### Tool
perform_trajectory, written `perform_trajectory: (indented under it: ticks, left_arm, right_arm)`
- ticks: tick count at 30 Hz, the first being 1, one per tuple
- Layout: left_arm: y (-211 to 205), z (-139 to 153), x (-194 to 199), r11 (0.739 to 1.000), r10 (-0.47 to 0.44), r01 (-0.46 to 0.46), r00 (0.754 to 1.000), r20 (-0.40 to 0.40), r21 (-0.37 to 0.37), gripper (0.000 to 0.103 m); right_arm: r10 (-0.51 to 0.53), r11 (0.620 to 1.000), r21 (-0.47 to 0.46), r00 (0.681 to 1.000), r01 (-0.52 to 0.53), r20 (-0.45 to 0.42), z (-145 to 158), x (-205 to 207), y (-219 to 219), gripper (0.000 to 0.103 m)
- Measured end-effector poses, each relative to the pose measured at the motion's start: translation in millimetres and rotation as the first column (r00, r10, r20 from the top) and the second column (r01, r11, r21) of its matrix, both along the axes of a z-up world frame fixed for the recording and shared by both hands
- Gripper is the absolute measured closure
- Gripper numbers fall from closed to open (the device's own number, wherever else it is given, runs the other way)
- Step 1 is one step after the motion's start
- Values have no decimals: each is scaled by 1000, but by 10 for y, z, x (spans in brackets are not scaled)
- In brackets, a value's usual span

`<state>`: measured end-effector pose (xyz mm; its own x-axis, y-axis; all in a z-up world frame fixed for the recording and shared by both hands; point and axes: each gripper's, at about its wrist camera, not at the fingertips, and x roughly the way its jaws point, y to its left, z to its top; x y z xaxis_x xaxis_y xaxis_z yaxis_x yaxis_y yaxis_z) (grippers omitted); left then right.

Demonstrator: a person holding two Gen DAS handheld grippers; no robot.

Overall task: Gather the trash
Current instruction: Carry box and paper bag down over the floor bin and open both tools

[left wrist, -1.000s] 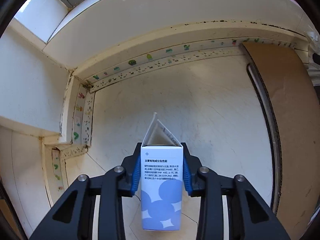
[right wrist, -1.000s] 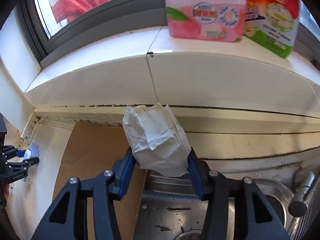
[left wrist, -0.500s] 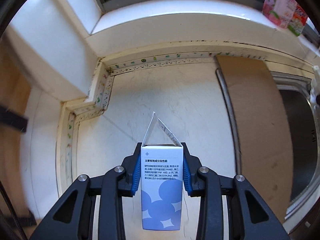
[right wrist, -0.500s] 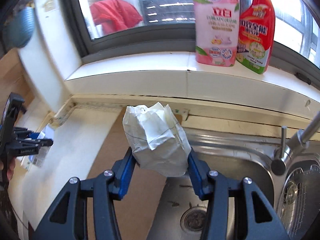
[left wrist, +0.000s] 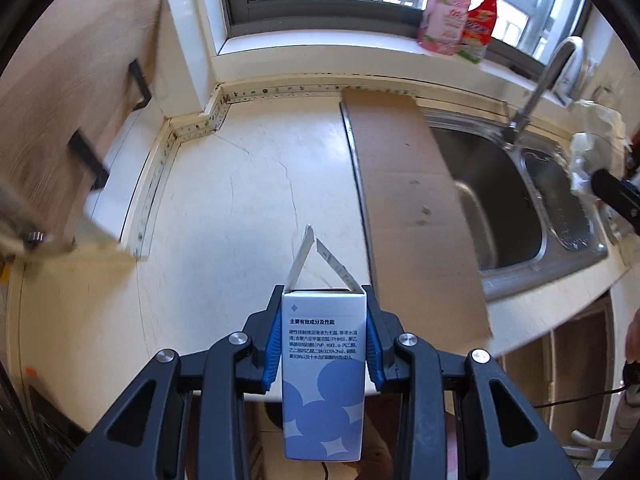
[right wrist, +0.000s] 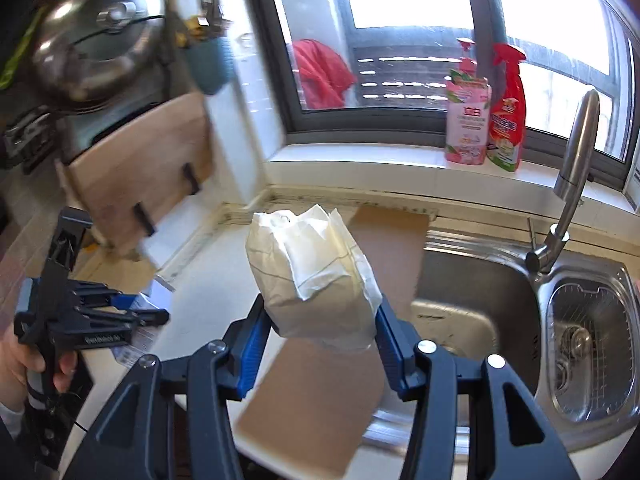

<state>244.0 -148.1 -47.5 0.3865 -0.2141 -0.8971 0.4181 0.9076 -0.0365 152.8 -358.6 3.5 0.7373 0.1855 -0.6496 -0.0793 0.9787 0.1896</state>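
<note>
My left gripper [left wrist: 323,312] is shut on a white and blue carton [left wrist: 323,364] with an open top flap, held above the counter's front edge. My right gripper [right wrist: 318,320] is shut on a crumpled white paper bag [right wrist: 312,276], held above the cardboard sheet [right wrist: 320,396] beside the sink. The left gripper and carton also show at the left of the right wrist view [right wrist: 136,316]. The bag also shows at the right edge of the left wrist view [left wrist: 592,152].
A white counter [left wrist: 240,200] holds a brown cardboard sheet [left wrist: 404,200] next to a steel sink [left wrist: 500,200] with a tap [right wrist: 568,184]. Two bottles [right wrist: 484,120] stand on the windowsill. A wooden board [right wrist: 140,176] and a steel lid [right wrist: 100,36] are at left.
Both grippers have pulled back and up from the wall, each still holding its item. The whole counter, sink and window have come into view.
</note>
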Motion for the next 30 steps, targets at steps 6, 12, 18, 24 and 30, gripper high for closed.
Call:
perform_trajectory:
  ticks: [6, 12, 18, 24, 30]
  left_arm:
    - [470, 61, -1031, 997, 28, -28, 1000, 3, -70, 70]
    - [1039, -283, -1720, 988, 127, -129, 991, -36, -88, 70]
    - [1529, -992, -2058, 957, 285, -288, 954, -96, -18, 70]
    - [1866, -1864, -2144, 905, 415, -425, 885, -212, -2, 70]
    - [2014, -2808, -2056, 875, 465, -484, 847, -257, -13, 70]
  right_arm:
    - [117, 993, 27, 993, -117, -9, 14, -765, 752, 53]
    - [212, 976, 83, 968, -202, -135, -428, -1117, 1379, 53]
    - [266, 963, 123, 906, -239, -330, -1252, -1156, 1887, 52]
    - [312, 950, 156, 796, -271, -519, -2327, -1042, 2269, 52]
    - [303, 953, 171, 729, -252, -614, -3370, -907, 2468, 52]
